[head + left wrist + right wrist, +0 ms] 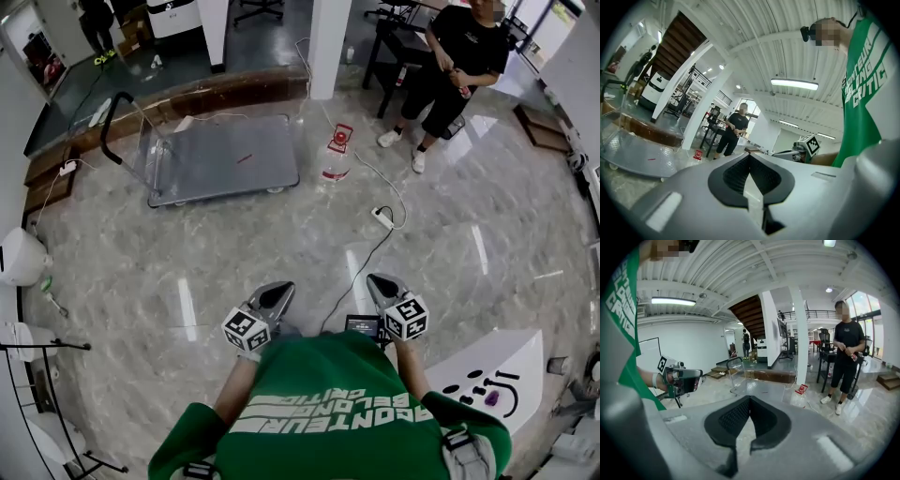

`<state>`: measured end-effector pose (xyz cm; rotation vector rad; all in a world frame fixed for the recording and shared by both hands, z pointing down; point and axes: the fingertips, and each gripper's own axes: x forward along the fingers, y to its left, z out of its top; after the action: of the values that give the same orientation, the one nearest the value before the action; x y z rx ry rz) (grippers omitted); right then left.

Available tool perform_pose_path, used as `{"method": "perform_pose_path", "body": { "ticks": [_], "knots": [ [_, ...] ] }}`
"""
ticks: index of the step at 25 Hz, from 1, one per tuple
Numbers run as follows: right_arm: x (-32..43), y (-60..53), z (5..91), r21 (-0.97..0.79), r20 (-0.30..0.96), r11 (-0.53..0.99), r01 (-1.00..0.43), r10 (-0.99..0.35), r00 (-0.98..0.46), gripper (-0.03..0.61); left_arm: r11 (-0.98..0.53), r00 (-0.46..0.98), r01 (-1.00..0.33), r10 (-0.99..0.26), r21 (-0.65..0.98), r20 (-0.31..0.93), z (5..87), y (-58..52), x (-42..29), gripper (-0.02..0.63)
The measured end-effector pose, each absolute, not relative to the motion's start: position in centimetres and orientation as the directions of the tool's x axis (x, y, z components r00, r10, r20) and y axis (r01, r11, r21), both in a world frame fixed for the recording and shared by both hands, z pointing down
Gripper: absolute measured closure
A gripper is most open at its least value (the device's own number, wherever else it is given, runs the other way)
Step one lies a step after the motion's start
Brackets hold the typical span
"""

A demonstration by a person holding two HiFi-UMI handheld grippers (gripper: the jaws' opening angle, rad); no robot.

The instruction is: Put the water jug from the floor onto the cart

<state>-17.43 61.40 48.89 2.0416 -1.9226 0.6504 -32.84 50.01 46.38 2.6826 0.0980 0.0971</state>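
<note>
Clear water jug point(336, 161), outline faint

Bright, even light from a long white ceiling tube lamp point(794, 84) streaks glare across the glossy grey marble floor point(469, 244), while the fisheye edges bend and darken and the close foreground blurs.

The water jug point(335, 157), clear plastic with a red label near its top, stands upright on the marble floor point(450, 244), just beside the right end of the cart point(225, 159). The cart is a low grey flatbed on wheels, with a black push handle point(111, 120) upright at its left end.
</note>
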Motion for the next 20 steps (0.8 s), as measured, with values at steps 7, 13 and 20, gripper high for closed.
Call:
{"method": "perform_pose_path", "body": {
  "ticks": [7,13,20],
  "knots": [
    [-20.8,54.4,48.2,-0.055,0.534,-0.014,-0.998,-0.845,-0.018,0.586,-0.909,0.993,0.09,0.111,0.407,0.028,44.9,42.5,-35.4,0.603],
    [-21.4,51.4,47.5,-0.003,0.574,0.013,-1.0,-0.819,-0.012,0.586,-0.898,0.999,0.015,0.026,0.439,0.02,45.2,38.0,-39.5,0.604],
    [-22.1,47.5,47.9,0.038,0.609,0.08,-0.996,-0.792,-0.041,0.586,-0.851,0.999,-0.042,-0.038,0.523,0.018,47.2,36.1,-41.0,0.603]
  ]
}}
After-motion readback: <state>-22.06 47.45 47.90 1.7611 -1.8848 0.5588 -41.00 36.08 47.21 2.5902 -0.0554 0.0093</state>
